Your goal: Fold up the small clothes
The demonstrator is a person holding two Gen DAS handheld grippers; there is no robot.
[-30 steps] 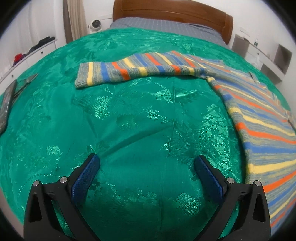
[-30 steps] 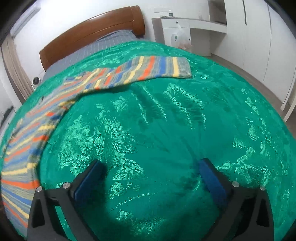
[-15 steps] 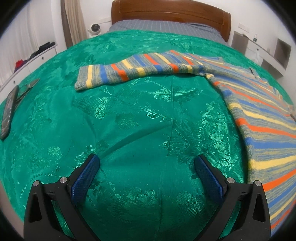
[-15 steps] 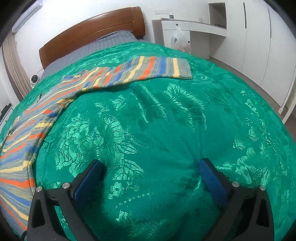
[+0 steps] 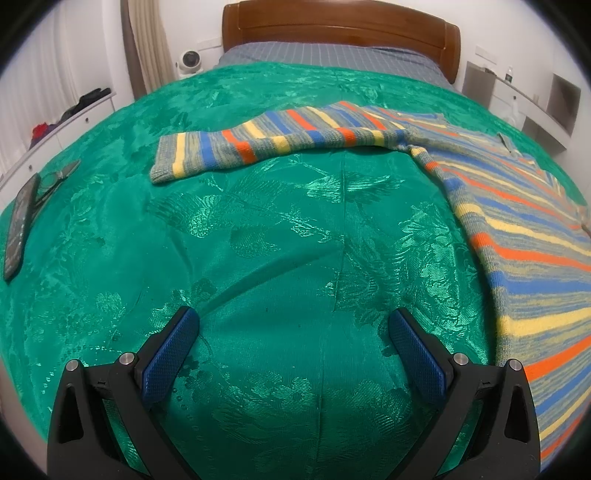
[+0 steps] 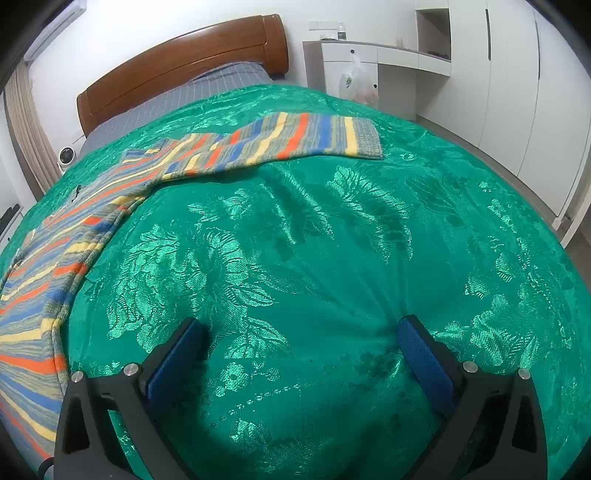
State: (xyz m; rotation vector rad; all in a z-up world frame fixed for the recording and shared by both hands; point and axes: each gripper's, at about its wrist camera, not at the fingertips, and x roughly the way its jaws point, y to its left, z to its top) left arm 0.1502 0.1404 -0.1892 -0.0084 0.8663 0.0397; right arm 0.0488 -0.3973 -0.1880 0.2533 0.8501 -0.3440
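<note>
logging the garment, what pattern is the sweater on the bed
The sweater has horizontal stripes: blue, orange, yellow, grey. Clearest in the left wrist view.

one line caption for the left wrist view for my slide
Open left gripper hovers above a green bedspread, with a striped sweater spread flat ahead and its sleeve stretched out leftward.

A home bedroom, bed [image 5: 280,258] under a green damask bedspread [image 6: 332,240], wooden headboard [image 5: 340,26] stood behind, white wardrobes [image 6: 517,81] lined the wall, curtain [image 5: 147,40] hung.
</note>
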